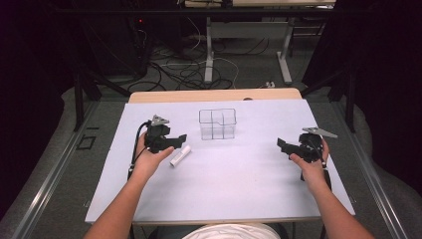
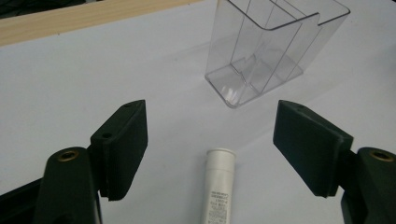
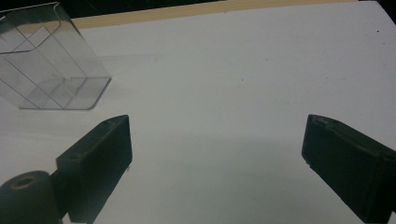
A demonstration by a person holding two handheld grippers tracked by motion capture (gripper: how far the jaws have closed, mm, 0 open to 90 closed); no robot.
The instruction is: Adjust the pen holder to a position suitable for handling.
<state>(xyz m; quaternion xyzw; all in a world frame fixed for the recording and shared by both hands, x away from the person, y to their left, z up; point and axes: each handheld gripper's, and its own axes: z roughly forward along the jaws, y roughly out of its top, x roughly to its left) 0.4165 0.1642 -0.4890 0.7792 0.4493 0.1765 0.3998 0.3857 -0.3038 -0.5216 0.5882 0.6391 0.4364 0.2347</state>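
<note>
A small white tube (image 1: 180, 155) with printed text lies on the white tabletop, just right of my left hand. In the left gripper view the tube (image 2: 218, 186) rests on the table between the two jaws, and neither pad touches it. My left gripper (image 1: 180, 139) (image 2: 210, 112) is open. A clear plastic organizer (image 1: 217, 124) (image 2: 271, 51) with inner dividers stands upright and empty beyond it, near the table's middle back. My right gripper (image 1: 282, 145) (image 3: 217, 126) is held at the right side of the table, open, with nothing between its jaws. The organizer (image 3: 51, 65) shows at the upper left of the right gripper view.
The white sheet (image 1: 224, 189) covers the table, with a wooden strip (image 1: 214, 94) along its far edge. Beyond the table are desk legs (image 1: 209, 55) and loose cables (image 1: 189, 69) on the floor. Both forearms come in from the near edge.
</note>
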